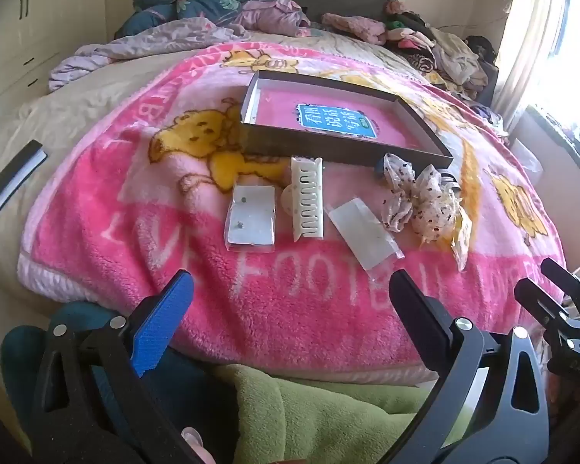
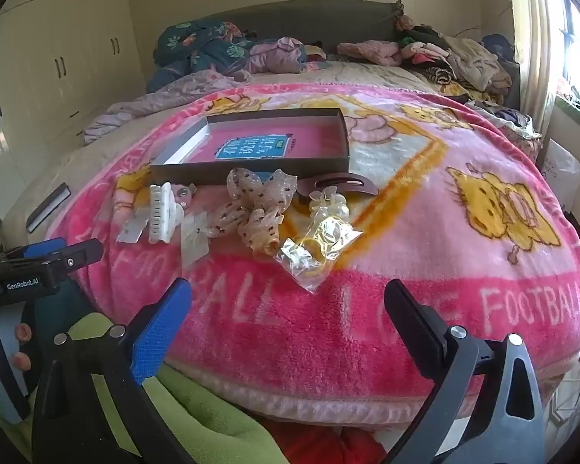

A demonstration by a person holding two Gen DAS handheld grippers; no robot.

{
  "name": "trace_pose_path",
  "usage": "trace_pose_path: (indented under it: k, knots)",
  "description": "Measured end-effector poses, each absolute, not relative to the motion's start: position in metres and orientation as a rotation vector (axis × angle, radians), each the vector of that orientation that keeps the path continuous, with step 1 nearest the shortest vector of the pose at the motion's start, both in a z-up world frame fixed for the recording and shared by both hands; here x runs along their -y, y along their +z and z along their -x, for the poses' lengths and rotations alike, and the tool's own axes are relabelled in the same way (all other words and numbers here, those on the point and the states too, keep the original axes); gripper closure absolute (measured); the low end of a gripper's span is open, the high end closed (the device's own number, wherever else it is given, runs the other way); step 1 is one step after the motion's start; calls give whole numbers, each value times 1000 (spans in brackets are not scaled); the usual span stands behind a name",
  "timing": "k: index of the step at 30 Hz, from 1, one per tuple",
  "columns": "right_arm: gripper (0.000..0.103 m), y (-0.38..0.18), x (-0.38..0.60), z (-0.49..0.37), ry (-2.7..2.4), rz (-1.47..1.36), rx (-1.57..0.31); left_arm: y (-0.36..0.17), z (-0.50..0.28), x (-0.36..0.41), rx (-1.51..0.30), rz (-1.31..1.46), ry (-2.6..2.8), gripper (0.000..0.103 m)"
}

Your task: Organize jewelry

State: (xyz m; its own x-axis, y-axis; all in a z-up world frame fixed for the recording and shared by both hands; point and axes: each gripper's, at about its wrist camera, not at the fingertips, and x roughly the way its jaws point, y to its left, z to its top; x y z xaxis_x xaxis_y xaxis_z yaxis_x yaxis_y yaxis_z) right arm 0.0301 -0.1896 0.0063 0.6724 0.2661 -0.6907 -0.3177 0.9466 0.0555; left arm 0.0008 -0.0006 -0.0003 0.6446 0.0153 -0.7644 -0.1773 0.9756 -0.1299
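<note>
Left wrist view: bedroom with cream wardrobes point(image 1: 38, 27) at left, a curtained window point(image 1: 553, 38) at right and a bed covered by a pink cartoon blanket point(image 1: 135, 239). Piled clothes point(image 1: 197, 0) lie along the headboard. An open shallow box point(image 1: 251, 143) with a pink floor and a blue label rests on the blanket. In front of it, from left to right, lie a clear packet point(image 1: 251, 218) holding small dark studs, a cream claw hair clip point(image 1: 307, 199) just beside it, a second clear packet point(image 1: 363, 234) set at an angle, and a dotted sheer bow point(image 1: 417, 201) close to the box's near right corner. The left tongs point(image 1: 290, 290) hang over the near blanket edge, jaws spread wide, nothing between them, apart from all items. The right tongs point(image 1: 549, 282) show at the right border.

Right wrist view: same bed and box point(image 2: 251, 172). The claw clip point(image 2: 160, 212) lies left of the bow point(image 2: 257, 203); a brown flat hair clip point(image 2: 344, 183) touches the box's front wall. A clear bag of yellowish pieces point(image 2: 317, 247) lies nearest the camera. The right tongs point(image 2: 288, 294) stand wide apart and empty above the blanket edge. The left tongs point(image 2: 73, 253) enter at the left border, with fingers point(image 2: 21, 332) of a hand on the grip below them. Green fabric point(image 2: 197, 417) lies below the bed edge.
</note>
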Motion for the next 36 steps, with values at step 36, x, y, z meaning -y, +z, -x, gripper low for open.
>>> trace_pose_path:
  k: [36]
  knots:
    - [6,9,186,-27,341,68,-753,4,1,5,-843,204,102,10]
